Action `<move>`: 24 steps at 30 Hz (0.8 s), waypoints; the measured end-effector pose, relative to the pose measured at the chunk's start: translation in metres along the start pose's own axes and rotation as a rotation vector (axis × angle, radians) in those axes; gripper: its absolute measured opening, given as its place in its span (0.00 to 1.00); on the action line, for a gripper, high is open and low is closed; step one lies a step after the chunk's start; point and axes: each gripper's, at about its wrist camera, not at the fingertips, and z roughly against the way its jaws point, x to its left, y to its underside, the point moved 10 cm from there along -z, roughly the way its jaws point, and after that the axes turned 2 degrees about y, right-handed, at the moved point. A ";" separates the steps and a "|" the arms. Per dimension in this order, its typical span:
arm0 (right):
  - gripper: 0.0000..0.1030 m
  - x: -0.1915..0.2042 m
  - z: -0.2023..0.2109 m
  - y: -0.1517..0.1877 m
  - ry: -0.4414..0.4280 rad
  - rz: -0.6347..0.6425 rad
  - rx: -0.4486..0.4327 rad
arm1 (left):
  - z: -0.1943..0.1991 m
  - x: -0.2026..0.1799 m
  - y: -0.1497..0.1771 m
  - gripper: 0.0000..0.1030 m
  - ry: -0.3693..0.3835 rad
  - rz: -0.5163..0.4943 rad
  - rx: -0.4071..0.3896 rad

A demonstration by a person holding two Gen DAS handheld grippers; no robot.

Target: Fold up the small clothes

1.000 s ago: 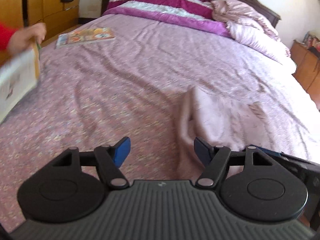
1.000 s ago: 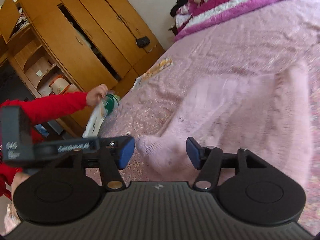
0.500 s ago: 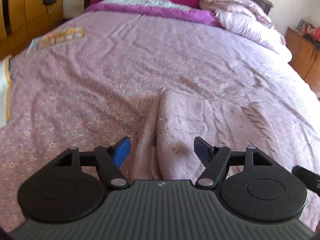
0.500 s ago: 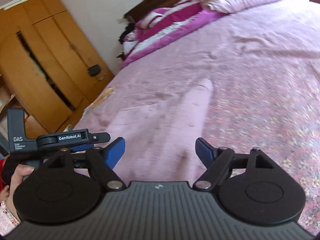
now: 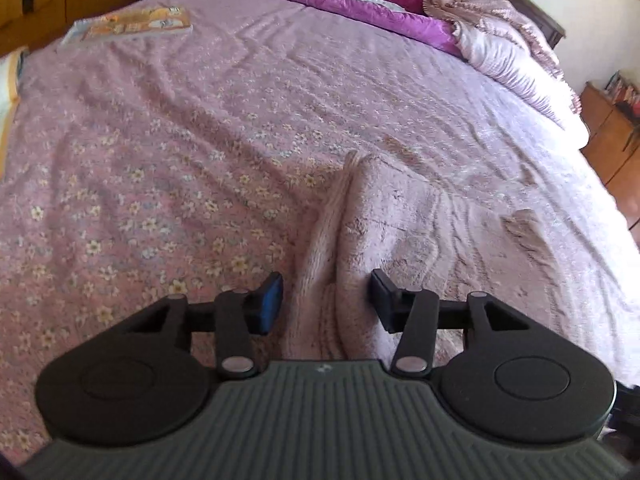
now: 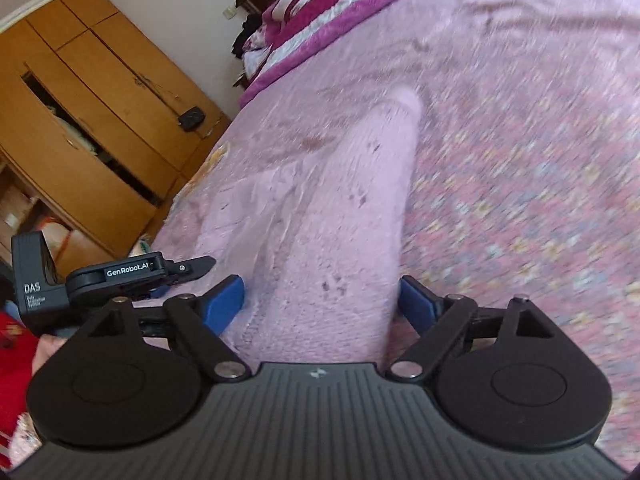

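Below, a fuzzy pale-pink knitted garment (image 5: 384,232) is seen spread on the bed's floral pink bedspread (image 5: 160,168). Ahead of the left claw (image 5: 326,300), a raised fold of the garment is framed between blue pads held apart, with nothing clamped. Far ahead and to its left, a thin colourful picture book (image 5: 128,26) is laid flat. The right claw (image 6: 320,300) is likewise kept spread wide, the garment (image 6: 332,216) running between its pads; a wooden wardrobe (image 6: 80,120) is seen off to its left.
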 end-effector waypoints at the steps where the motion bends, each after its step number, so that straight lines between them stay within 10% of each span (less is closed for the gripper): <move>1: 0.86 0.001 0.000 0.001 -0.004 -0.001 -0.002 | 0.002 0.000 0.001 0.51 0.023 0.011 0.006; 6: 0.87 -0.002 -0.002 0.000 -0.028 -0.019 -0.002 | 0.003 -0.004 0.016 0.71 0.185 0.086 0.128; 15: 0.91 0.003 -0.016 -0.007 -0.061 -0.027 0.039 | -0.001 -0.017 0.033 0.65 0.250 0.085 0.157; 19: 0.55 0.003 -0.011 -0.016 -0.039 -0.028 0.044 | 0.008 -0.020 0.030 0.46 0.242 0.100 0.132; 24: 0.49 0.016 0.018 -0.032 -0.062 -0.012 0.023 | 0.027 -0.034 0.029 0.40 0.302 0.125 0.114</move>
